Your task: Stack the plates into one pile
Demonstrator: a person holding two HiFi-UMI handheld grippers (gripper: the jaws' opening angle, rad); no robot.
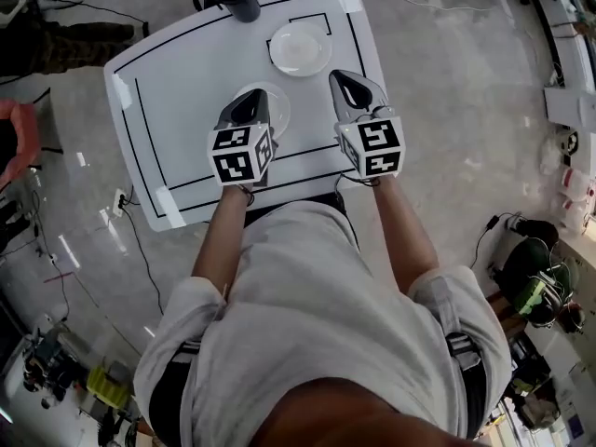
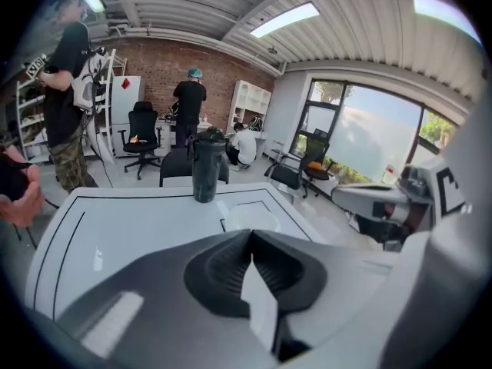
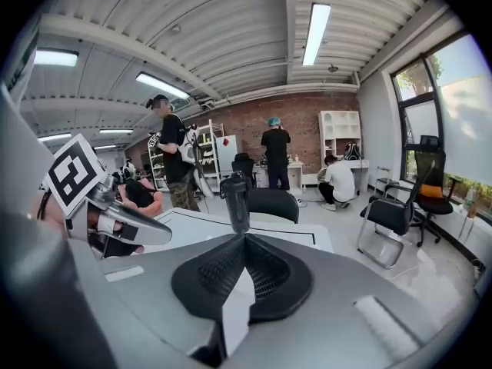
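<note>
Two white plates lie on the white table [image 1: 182, 77]. The far plate [image 1: 299, 47] sits near the table's back edge; it shows just beyond the jaw tips as the far plate [image 2: 250, 217] in the left gripper view. The near plate [image 1: 278, 110] is partly hidden under my left gripper [image 1: 252, 97], which hovers over its left part. That left gripper [image 2: 250, 234] is shut with nothing in it. My right gripper [image 1: 344, 76] is over the table right of both plates; this right gripper [image 3: 244, 237] is shut and empty too.
A dark tumbler [image 1: 244, 3] stands at the table's back edge, behind the far plate; the tumbler [image 2: 204, 167] is also ahead in the left gripper view. Black tape lines mark the tabletop. Office chairs and several people are beyond the table.
</note>
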